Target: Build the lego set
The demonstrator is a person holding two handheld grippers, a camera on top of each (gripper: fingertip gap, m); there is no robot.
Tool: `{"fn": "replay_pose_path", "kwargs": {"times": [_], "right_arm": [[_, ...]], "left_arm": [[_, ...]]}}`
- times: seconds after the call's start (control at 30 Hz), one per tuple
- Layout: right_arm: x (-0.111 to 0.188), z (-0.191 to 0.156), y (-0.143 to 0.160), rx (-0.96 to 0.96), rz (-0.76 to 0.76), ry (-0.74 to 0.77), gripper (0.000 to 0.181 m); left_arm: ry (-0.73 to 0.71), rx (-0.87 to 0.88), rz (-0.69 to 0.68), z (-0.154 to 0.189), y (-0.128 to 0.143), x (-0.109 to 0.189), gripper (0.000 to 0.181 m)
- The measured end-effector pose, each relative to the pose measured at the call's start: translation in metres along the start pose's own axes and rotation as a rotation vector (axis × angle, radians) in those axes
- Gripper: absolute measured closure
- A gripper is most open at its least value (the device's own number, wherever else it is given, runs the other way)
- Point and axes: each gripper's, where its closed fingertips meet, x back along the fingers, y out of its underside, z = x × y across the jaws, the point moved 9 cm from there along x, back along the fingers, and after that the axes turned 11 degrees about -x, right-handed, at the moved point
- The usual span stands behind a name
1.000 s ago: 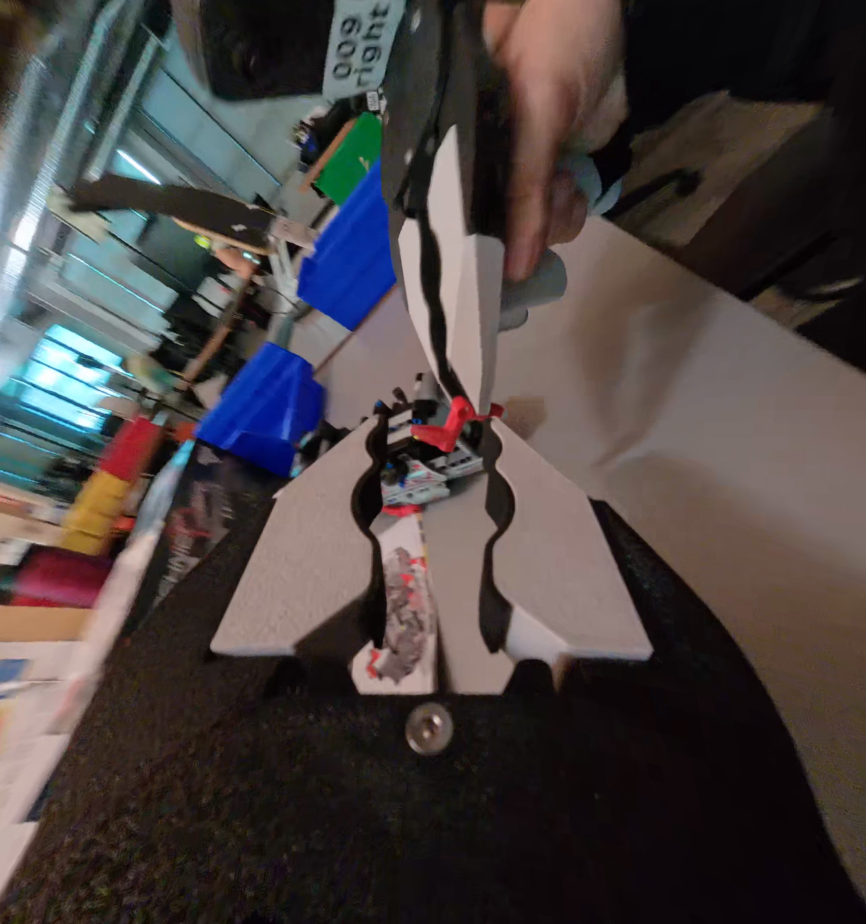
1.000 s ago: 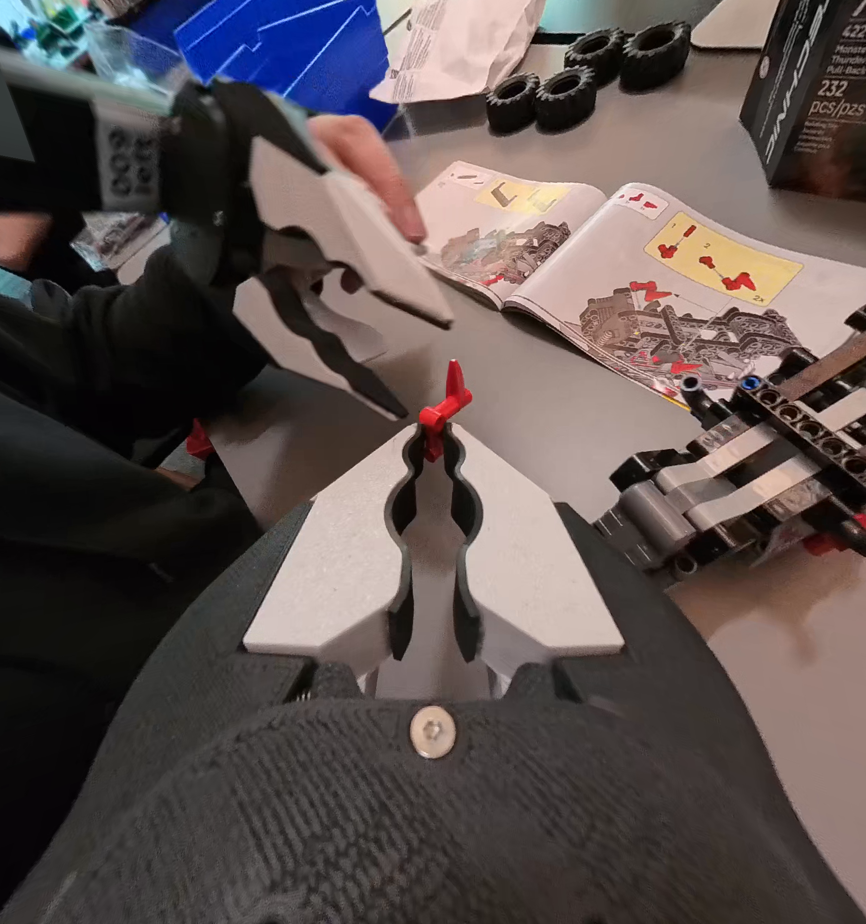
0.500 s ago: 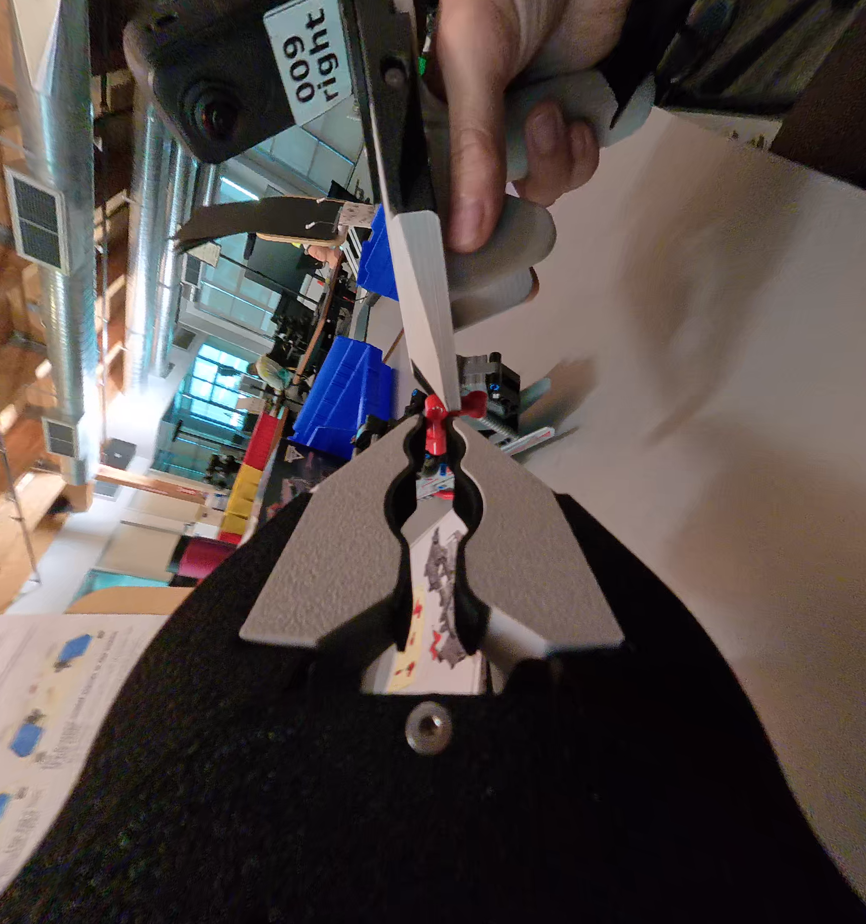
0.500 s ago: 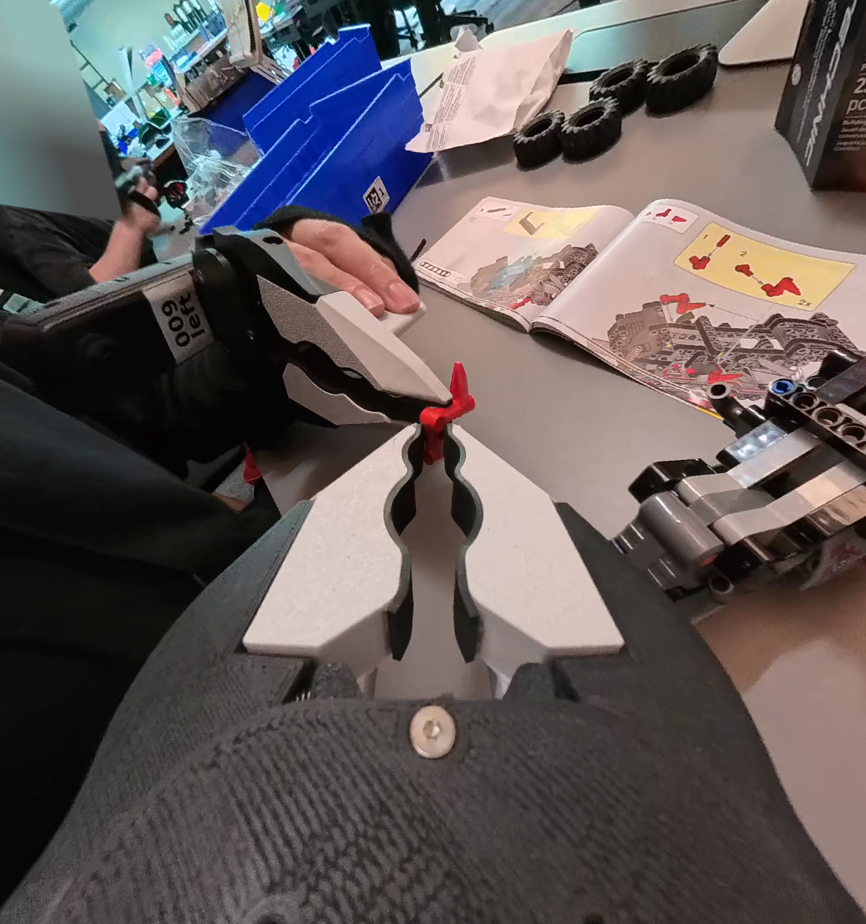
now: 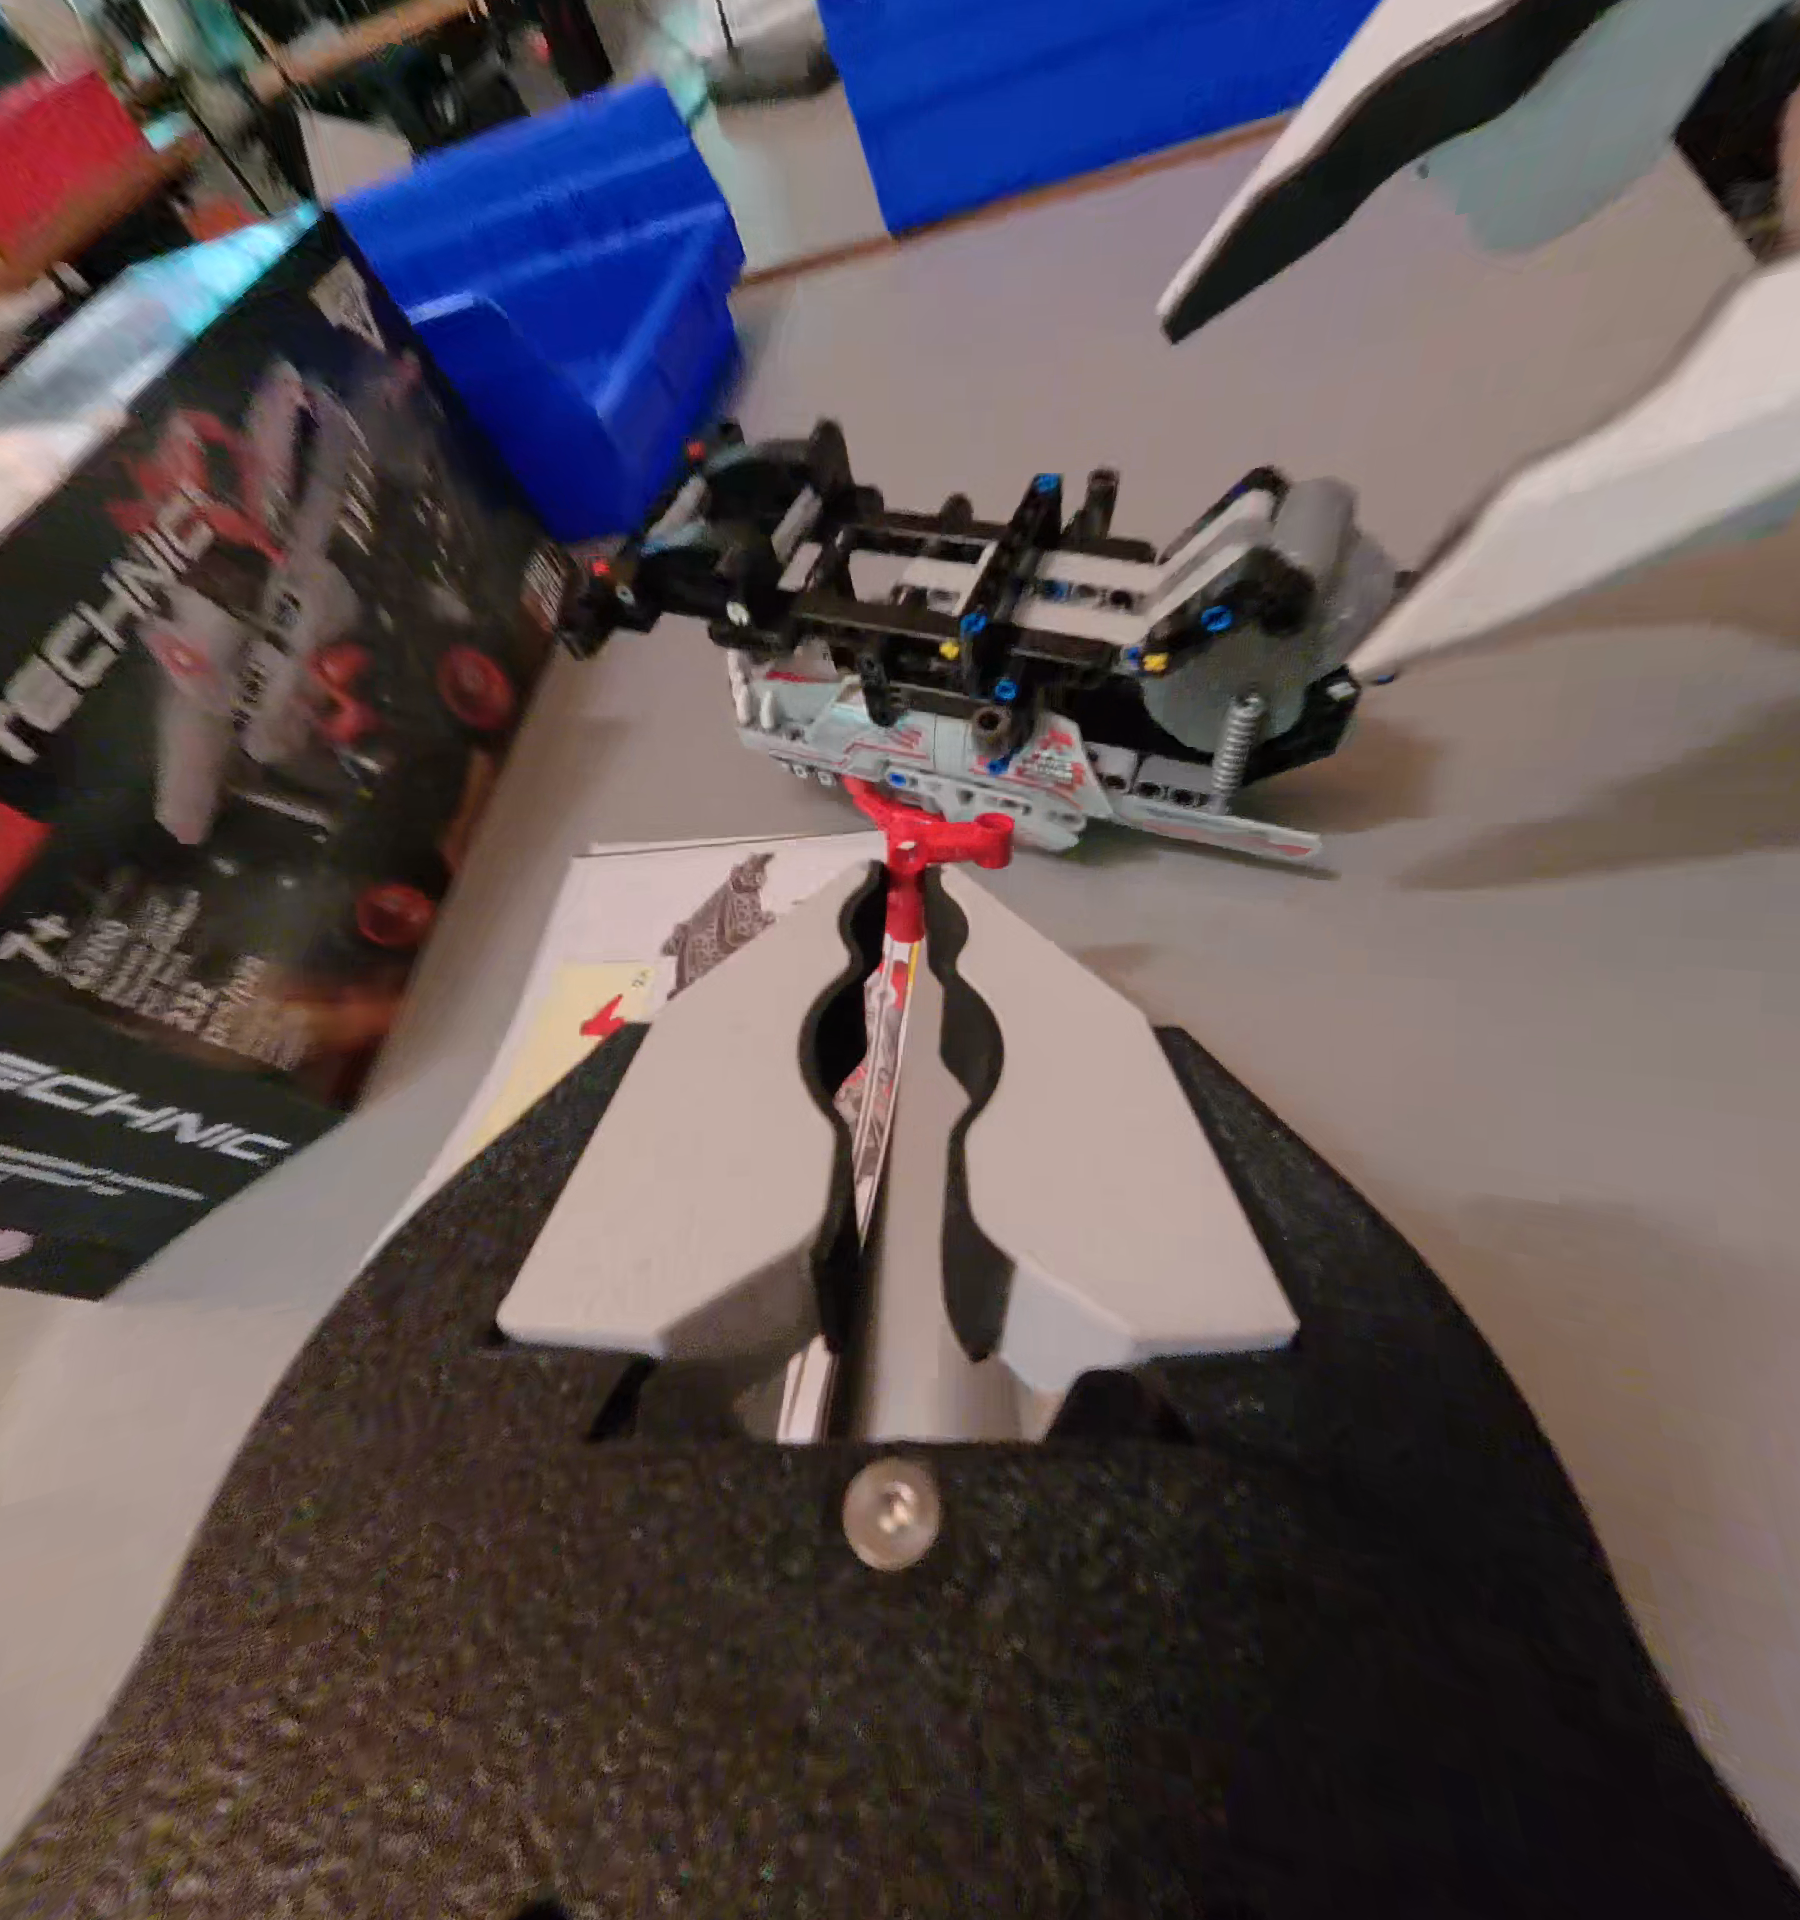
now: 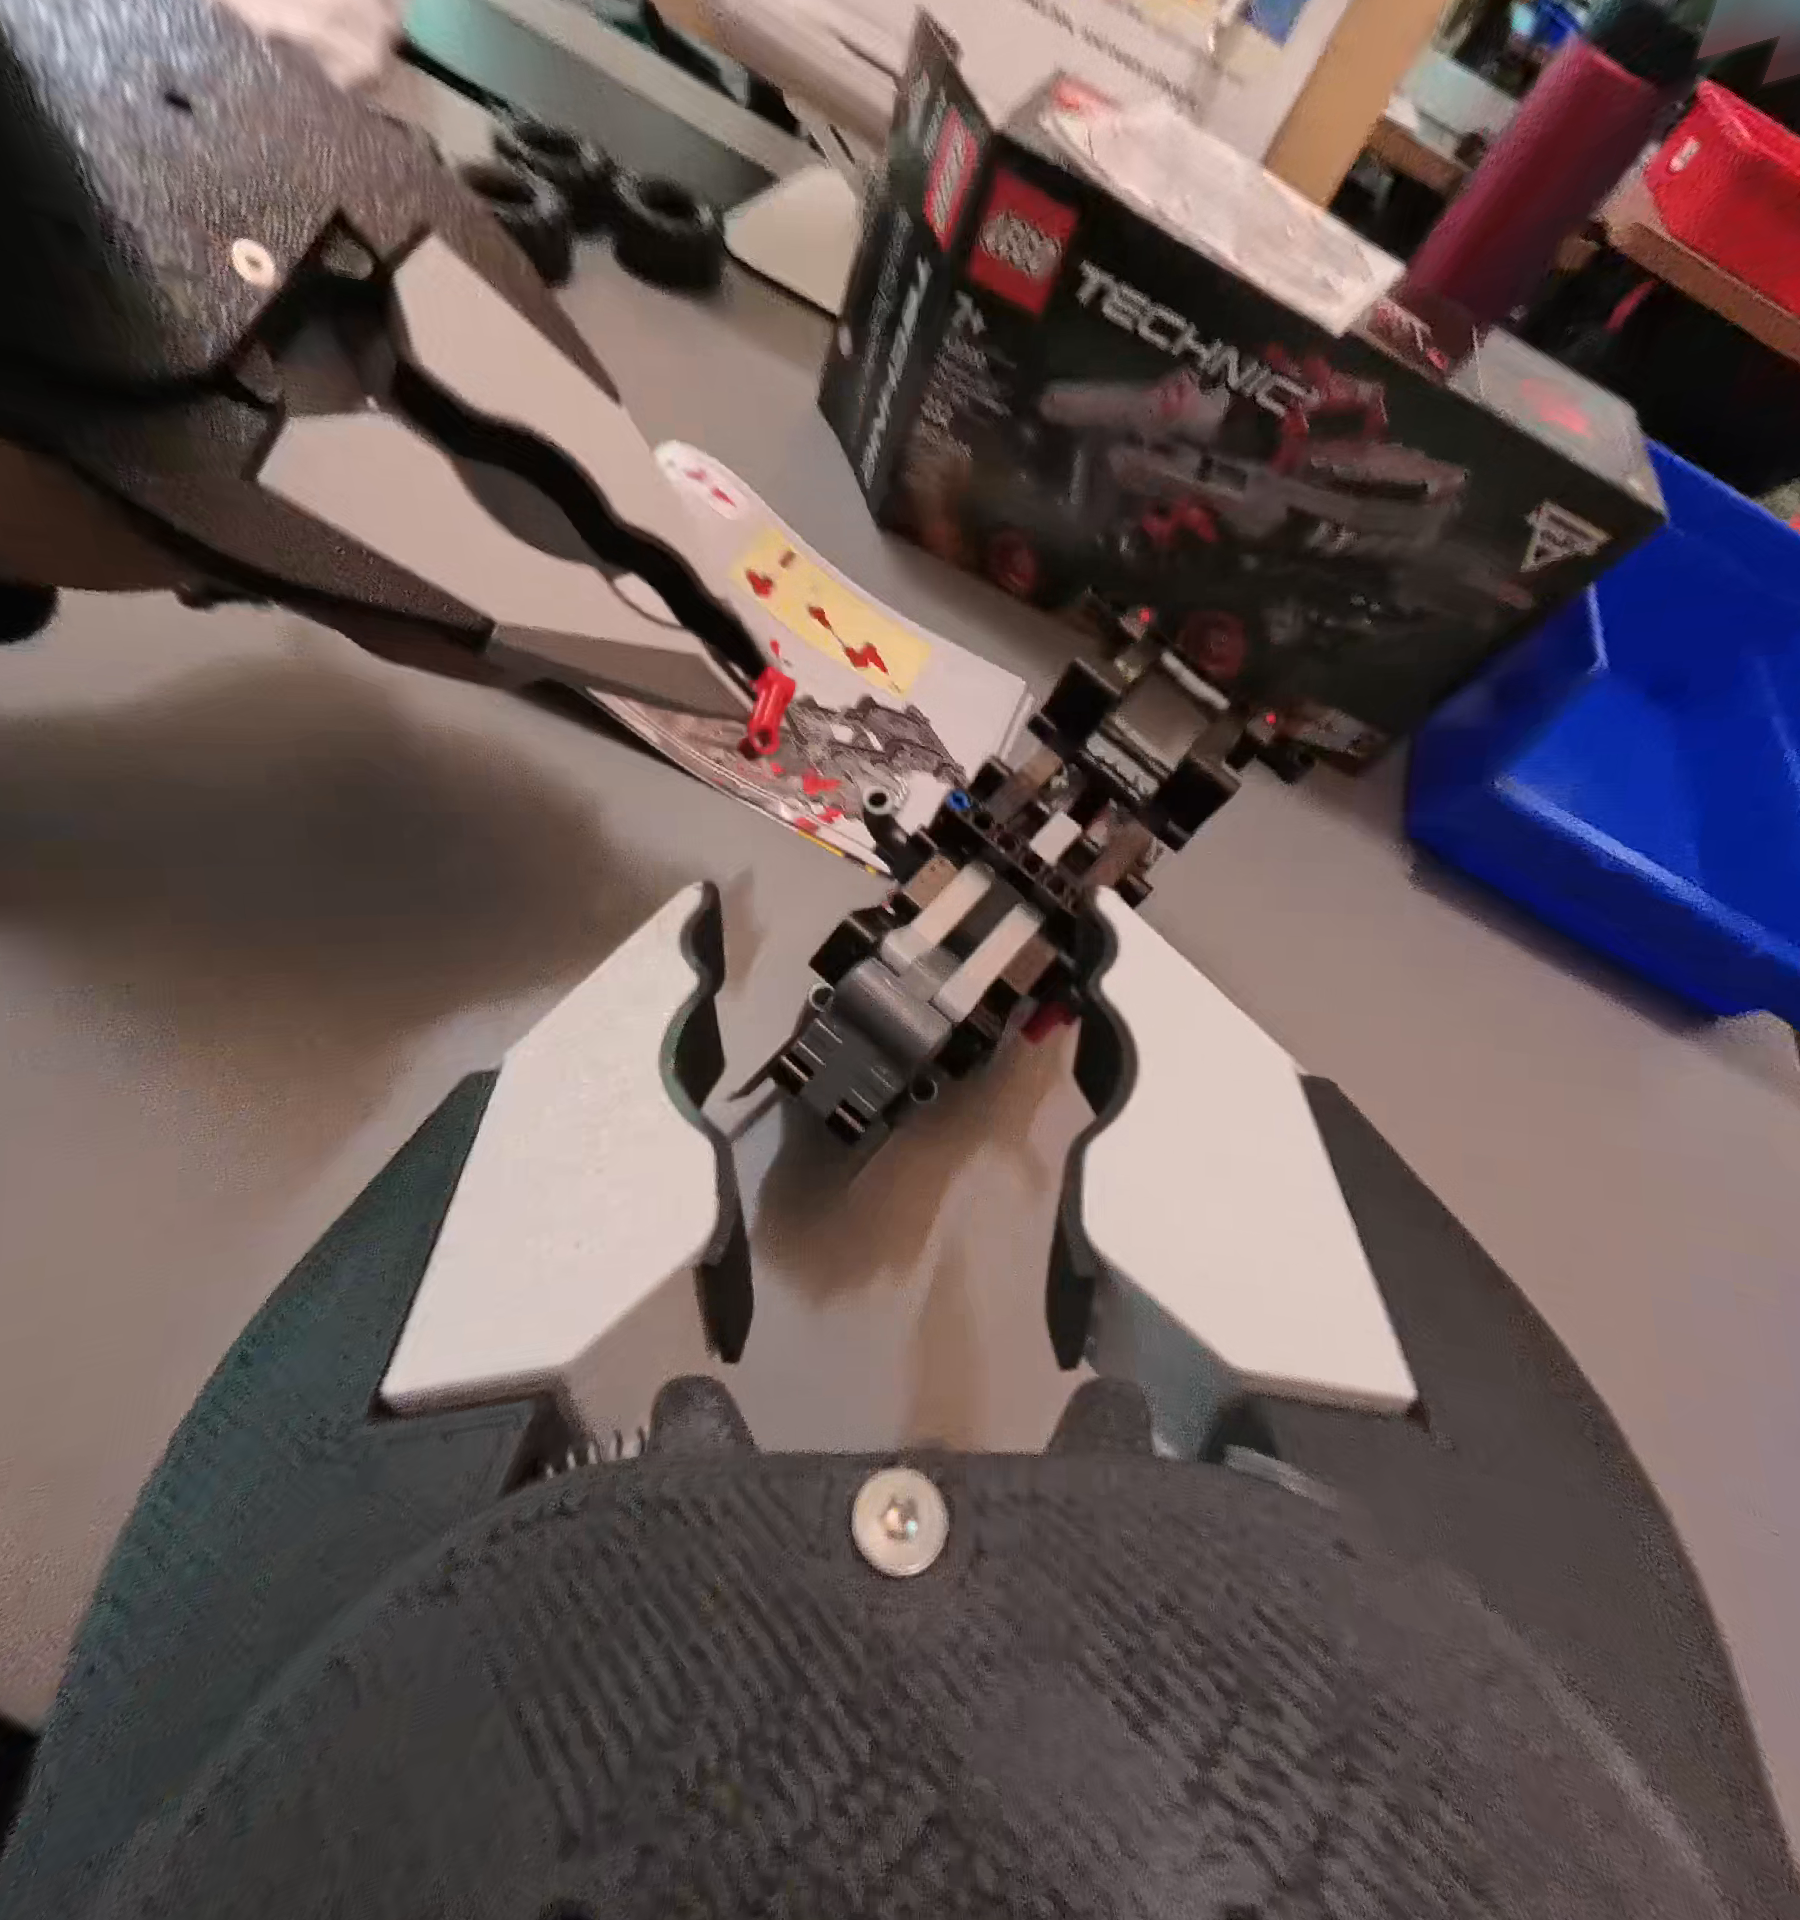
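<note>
My left gripper (image 5: 901, 878) is shut on a small red lego piece (image 5: 927, 842) at its fingertips; in the right wrist view it comes in from the upper left (image 6: 750, 686) with the red piece (image 6: 769, 712) held above the booklet. The half-built black and grey lego vehicle (image 5: 989, 634) lies on the grey table just beyond the red piece. My right gripper (image 6: 901, 935) is open, its fingers on either side of the vehicle's near end (image 6: 937, 997), not touching it as far as I can see. It also shows at the upper right of the left wrist view (image 5: 1280, 488).
The open instruction booklet (image 6: 854, 634) lies left of the vehicle. The black lego box (image 6: 1218, 447) stands behind it, also at left in the left wrist view (image 5: 169, 748). Blue bins (image 6: 1654, 790) (image 5: 574, 301) sit nearby. Black tyres (image 6: 605, 208) lie at the far left. One gripper's finger ends stand about 8 centimetres off the other's.
The red piece has passed from my right gripper to my left one. My right gripper has opened and swung over to the vehicle. My left gripper has turned to face the vehicle.
</note>
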Motion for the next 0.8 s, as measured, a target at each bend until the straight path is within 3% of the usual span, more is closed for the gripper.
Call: {"fn": "replay_pose_path", "kwargs": {"times": [0.27,0.37,0.8], "right_arm": [[-0.020,0.012,0.026,-0.033,-0.071,0.060,0.119],[-0.012,0.026,0.027,-0.002,-0.053,0.091,0.136],[-0.021,0.054,0.043,-0.149,0.004,-0.074,0.118]], "left_arm": [[0.092,-0.008,-0.064,0.000,0.003,-0.033,0.176],[0.098,0.016,-0.047,0.000,0.000,-0.036,0.177],[0.092,0.092,-0.039,0.009,-0.011,-0.044,0.177]]}}
